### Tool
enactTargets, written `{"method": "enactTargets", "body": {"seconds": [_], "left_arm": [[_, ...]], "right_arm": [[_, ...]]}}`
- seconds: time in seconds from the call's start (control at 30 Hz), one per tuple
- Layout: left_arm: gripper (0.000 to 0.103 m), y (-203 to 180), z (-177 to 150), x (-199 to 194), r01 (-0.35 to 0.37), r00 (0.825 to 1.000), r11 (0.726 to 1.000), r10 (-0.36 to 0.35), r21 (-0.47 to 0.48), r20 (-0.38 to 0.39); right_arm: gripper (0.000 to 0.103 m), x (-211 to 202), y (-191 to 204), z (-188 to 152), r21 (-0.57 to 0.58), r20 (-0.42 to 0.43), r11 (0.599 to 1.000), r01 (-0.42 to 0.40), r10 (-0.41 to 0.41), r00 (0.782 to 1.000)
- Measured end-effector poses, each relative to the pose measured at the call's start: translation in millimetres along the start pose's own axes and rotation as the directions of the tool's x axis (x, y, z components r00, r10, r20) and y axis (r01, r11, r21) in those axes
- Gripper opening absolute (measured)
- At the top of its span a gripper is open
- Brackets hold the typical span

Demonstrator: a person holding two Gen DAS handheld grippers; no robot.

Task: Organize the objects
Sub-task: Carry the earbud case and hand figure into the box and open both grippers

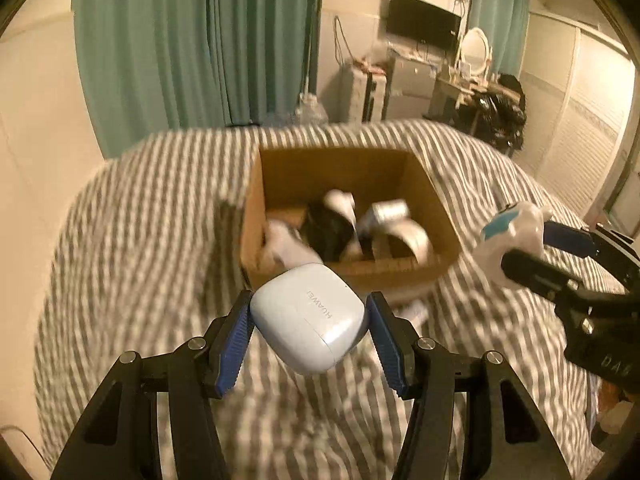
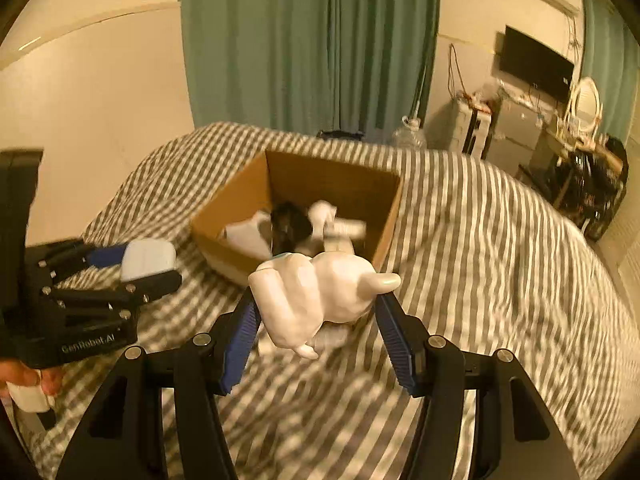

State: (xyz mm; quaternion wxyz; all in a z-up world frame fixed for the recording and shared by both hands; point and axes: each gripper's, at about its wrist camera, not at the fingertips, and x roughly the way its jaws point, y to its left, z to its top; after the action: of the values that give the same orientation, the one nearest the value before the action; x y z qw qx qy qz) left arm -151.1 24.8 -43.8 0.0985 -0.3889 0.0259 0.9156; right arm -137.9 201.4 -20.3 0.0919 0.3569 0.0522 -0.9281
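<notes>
A bed with a grey-and-white striped cover (image 2: 480, 260) carries 1 open cardboard box (image 2: 248, 196), which sits directly on the stripes near its middle.

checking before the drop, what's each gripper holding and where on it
Left gripper: white Huawei earbud case, clamped across its two opposite sides. Right gripper: white glossy figurine, pinched across its body, its limbs sticking out.

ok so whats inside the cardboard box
The cardboard box holds a blurred jumble: a black item among several white ones. What they are, and anything beneath them, cannot be seen.
</notes>
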Motion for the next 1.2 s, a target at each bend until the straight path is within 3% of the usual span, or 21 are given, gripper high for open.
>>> {"method": "enactTargets", "body": {"seconds": [0.23, 0.5, 0.77, 1.07, 1.13, 1.2], "left_arm": [[0.058, 18.9, 57.4, 26.5, -0.019, 0.997, 0.999, 0.021, -0.028, 0.070], [0.058, 14.4, 72.2, 91.7, -0.016, 0.996, 1.000, 0.015, 0.011, 0.086], [0.058, 8.6, 58.6, 139.0, -0.015, 0.997, 0.998, 0.011, 0.062, 0.070], [0.058, 10.7, 55.6, 146.1, 0.020, 0.997, 0.997, -0.025, 0.069, 0.074], [0.060, 8.8, 55.1, 142.8, 0.034, 0.997, 0.997, -0.039, 0.076, 0.067], [0.069, 4.9, 54.1, 136.9, 0.028, 0.997, 0.996, -0.034, 0.085, 0.067]], "right_arm": [[0.058, 31.1, -2.0, 55.9, -0.054, 0.010, 0.998, -0.013, 0.013, 1.000], [0.058, 96.3, -17.3, 100.2, -0.083, -0.024, 0.997, 0.010, -0.012, 1.000], [0.058, 162.2, -20.5, 101.5, -0.084, -0.093, 0.996, -0.012, 0.004, 0.996], [0.059, 188.1, -13.6, 87.4, -0.073, -0.132, 0.997, -0.024, 0.014, 0.991], [0.059, 188.0, -15.7, 85.3, -0.057, -0.137, 0.998, -0.039, 0.031, 0.990], [0.063, 184.6, -17.1, 84.1, -0.038, -0.134, 0.998, -0.050, 0.045, 0.990]]}}
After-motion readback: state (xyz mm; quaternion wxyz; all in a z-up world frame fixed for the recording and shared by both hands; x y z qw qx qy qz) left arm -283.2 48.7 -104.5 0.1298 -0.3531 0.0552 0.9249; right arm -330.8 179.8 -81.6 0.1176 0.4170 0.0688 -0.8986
